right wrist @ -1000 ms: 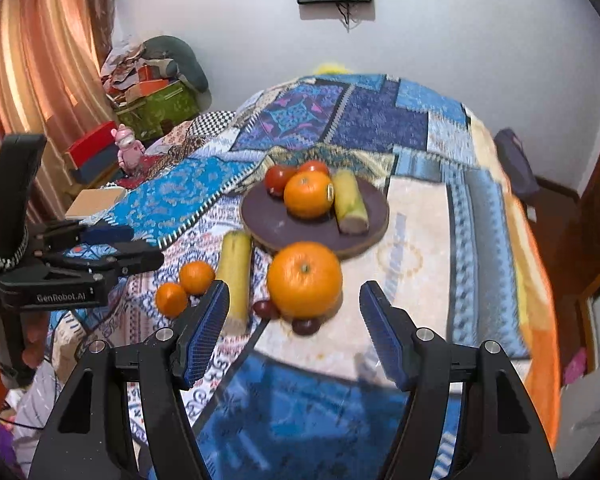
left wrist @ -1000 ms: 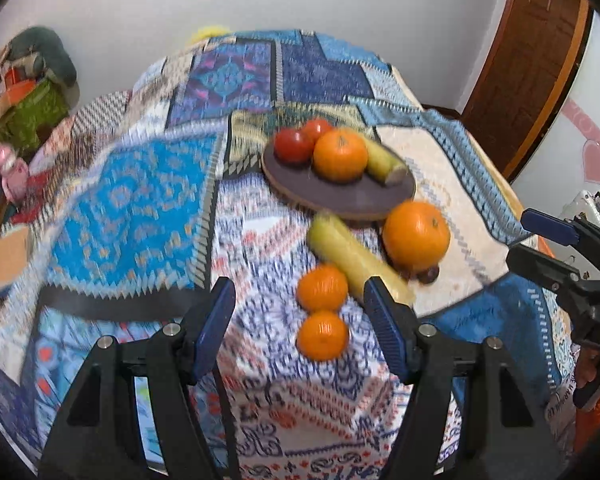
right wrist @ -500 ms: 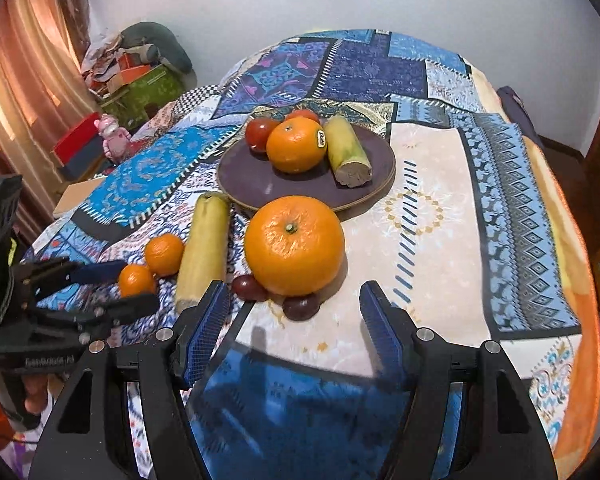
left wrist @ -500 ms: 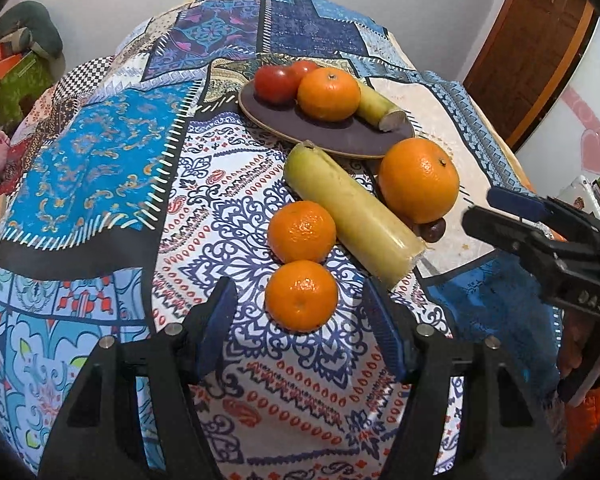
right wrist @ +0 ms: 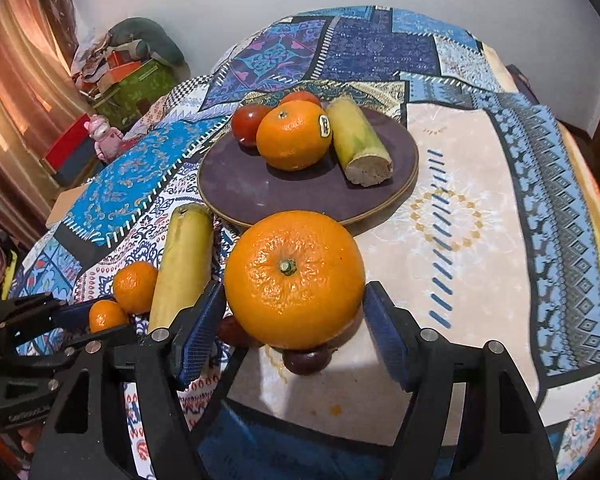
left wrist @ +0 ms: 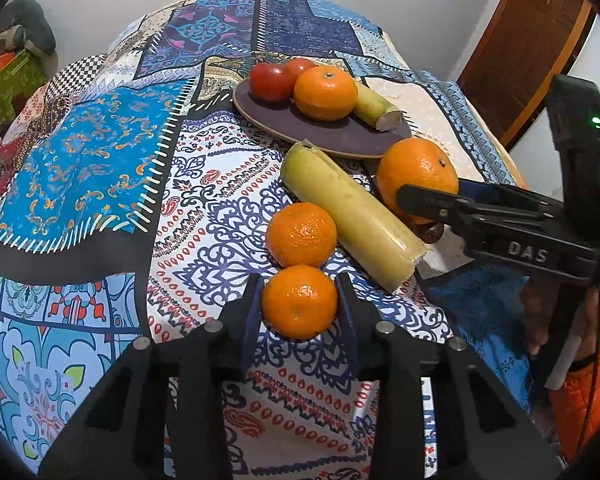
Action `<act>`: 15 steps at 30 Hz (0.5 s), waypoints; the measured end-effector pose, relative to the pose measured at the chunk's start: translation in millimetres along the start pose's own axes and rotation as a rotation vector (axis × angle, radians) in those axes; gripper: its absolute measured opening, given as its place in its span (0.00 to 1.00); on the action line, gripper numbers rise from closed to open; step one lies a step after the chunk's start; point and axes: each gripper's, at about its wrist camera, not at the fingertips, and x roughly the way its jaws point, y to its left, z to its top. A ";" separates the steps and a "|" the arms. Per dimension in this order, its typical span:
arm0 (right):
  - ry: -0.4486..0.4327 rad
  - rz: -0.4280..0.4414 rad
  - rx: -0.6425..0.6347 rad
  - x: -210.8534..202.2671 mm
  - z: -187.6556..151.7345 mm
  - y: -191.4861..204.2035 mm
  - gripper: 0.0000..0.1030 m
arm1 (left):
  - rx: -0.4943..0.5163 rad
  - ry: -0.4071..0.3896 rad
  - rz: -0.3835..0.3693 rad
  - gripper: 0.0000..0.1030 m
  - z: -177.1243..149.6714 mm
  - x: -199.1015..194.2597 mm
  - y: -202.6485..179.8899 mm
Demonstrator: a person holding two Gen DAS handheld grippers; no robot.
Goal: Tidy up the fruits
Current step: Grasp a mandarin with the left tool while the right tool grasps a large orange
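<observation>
My left gripper [left wrist: 300, 300] is shut on a small mandarin [left wrist: 299, 301] that rests on the patterned cloth. A second mandarin [left wrist: 301, 234] lies just beyond it, beside a long yellow-green stalk piece [left wrist: 350, 213]. My right gripper [right wrist: 294, 312] is open, its pads on either side of a large orange [right wrist: 295, 278] without clear contact. Two dark grapes [right wrist: 307, 361] lie under the orange. A dark round plate [right wrist: 260, 196] behind holds two tomatoes [right wrist: 249, 124], an orange [right wrist: 294, 135] and a short stalk piece [right wrist: 360, 144].
The fruit lies on a bed with a patchwork cover [left wrist: 100, 168]. A wooden door [left wrist: 524, 52] stands to the right. Boxes and a pink toy [right wrist: 102, 136] sit by the curtain at the left. The bed edge drops off at the right.
Both grippers have moved forward and down. The left jaws have shut on the nearest small mandarin. The right gripper has come around the large orange, jaws narrower but still open.
</observation>
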 end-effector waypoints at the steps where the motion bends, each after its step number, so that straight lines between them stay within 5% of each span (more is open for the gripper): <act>1: -0.002 0.003 0.003 0.2 -0.8 -0.6 0.66 | -0.001 0.001 0.000 0.34 0.3 -0.5 0.4; 15: -0.033 0.022 0.008 -10.5 1.6 2.0 0.64 | -0.005 -0.066 0.016 0.34 13.1 -30.3 5.2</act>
